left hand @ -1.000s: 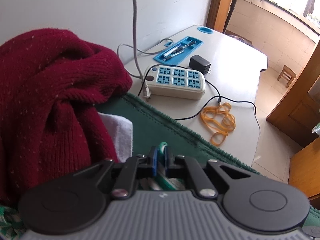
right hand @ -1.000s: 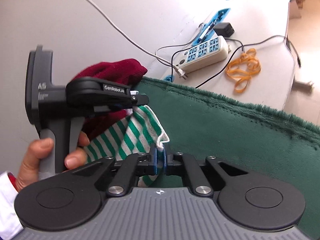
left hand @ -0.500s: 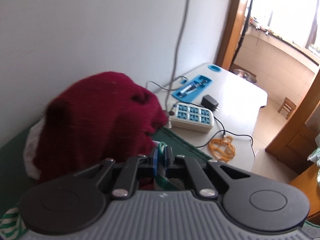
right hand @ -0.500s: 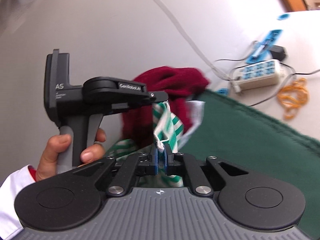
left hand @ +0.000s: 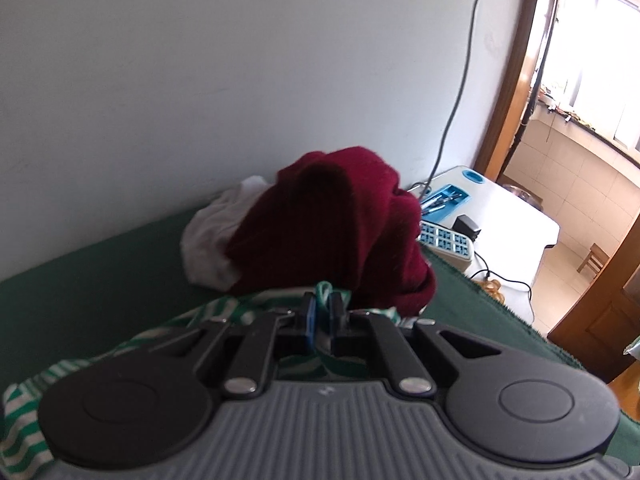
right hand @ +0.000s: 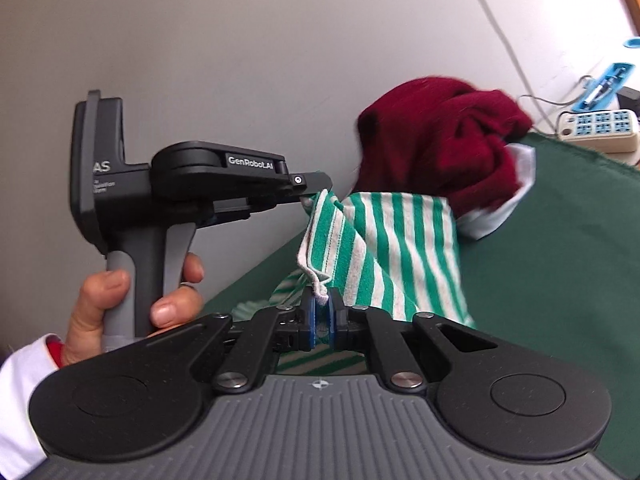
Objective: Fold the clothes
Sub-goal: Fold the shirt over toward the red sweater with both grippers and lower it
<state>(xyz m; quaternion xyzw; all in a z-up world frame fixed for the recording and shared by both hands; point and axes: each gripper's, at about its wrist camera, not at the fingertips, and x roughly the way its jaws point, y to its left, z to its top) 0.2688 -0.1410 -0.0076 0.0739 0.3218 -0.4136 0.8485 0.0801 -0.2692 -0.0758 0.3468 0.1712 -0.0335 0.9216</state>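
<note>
Both the left gripper (right hand: pixel 310 196) and the right gripper (right hand: pixel 321 314) pinch the green-and-white striped cotton garment (right hand: pixel 396 248), lifted just before the crumpled dark-red knitted sweater (right hand: pixel 440 152).

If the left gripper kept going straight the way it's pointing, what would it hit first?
Most likely the dark red sweater, heaped directly ahead of the left gripper, which is shut on the green striped garment. Depth is unclear, but nothing else shows in between.

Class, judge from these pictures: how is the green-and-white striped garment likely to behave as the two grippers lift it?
Probably floppy: the striped garment sags and creases between the left gripper and right gripper. Likely light, since small pinches at its edge hold it. It may drag the maroon sweater it seems to touch.
</note>
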